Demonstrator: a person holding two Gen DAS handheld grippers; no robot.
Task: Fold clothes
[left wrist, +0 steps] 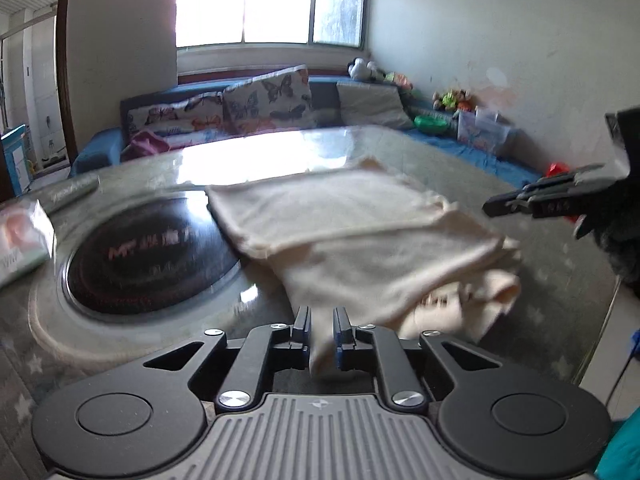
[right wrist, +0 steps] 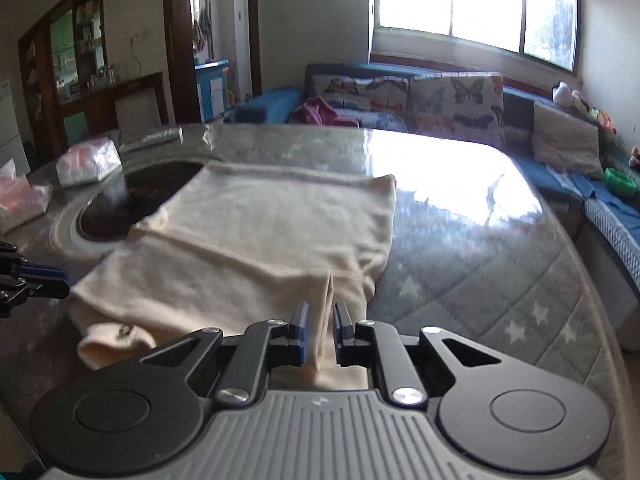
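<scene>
Cream garment point(left wrist: 360, 232), folded into layers, lying on glass-topped table point(left wrist: 256, 152), far edge overlapping round black inset cooktop point(left wrist: 148, 256). Near edge of cloth pinched between fingers point(left wrist: 301, 322) of left gripper point(left wrist: 322, 320), a tab of fabric hanging down through the narrow gap. Another fold of the same cloth point(right wrist: 256, 232) standing up between fingers point(right wrist: 299, 320) of right gripper point(right wrist: 320, 318), likewise clamped on fabric. Rolled cuff or sleeve end point(right wrist: 116, 340) bunched at near left corner in right wrist view, small dark mark on it, too blurred to read. Right gripper also visible from the left wrist camera at far right point(left wrist: 532, 204), fingers there close together; left gripper's blue-padded tips at left edge of right wrist view point(right wrist: 40, 276). Plastic-wrapped packets point(right wrist: 88, 164) on table beyond cooktop. Sofa with butterfly-print cushions point(left wrist: 268, 100) behind table, under bright window point(left wrist: 272, 0). Green bowl point(left wrist: 430, 123) on blue sofa seat at right.
</scene>
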